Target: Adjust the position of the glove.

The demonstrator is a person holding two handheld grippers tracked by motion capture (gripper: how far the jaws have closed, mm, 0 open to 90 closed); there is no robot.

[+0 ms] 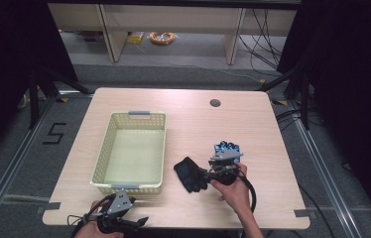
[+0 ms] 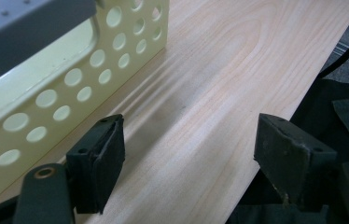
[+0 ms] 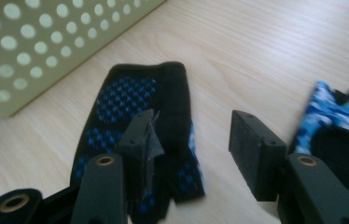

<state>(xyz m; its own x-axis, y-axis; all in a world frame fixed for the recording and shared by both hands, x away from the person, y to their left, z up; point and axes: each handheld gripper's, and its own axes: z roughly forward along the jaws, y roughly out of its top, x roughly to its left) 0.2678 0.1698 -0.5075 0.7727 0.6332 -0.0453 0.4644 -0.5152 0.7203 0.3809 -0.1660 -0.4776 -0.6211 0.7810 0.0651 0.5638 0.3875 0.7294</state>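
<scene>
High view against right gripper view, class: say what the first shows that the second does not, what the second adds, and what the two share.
High view alone: the whole wooden table with its round hole, the basket's bare inside, the left gripper near the table's front edge, and the floor beyond.

Right gripper view alone: the blue dot pattern on the black glove, and the right gripper with open jaws, one over the glove, one beside it.

Shared: the pale yellow basket, the black glove, the blue patterned glove and the wood tabletop.
</scene>
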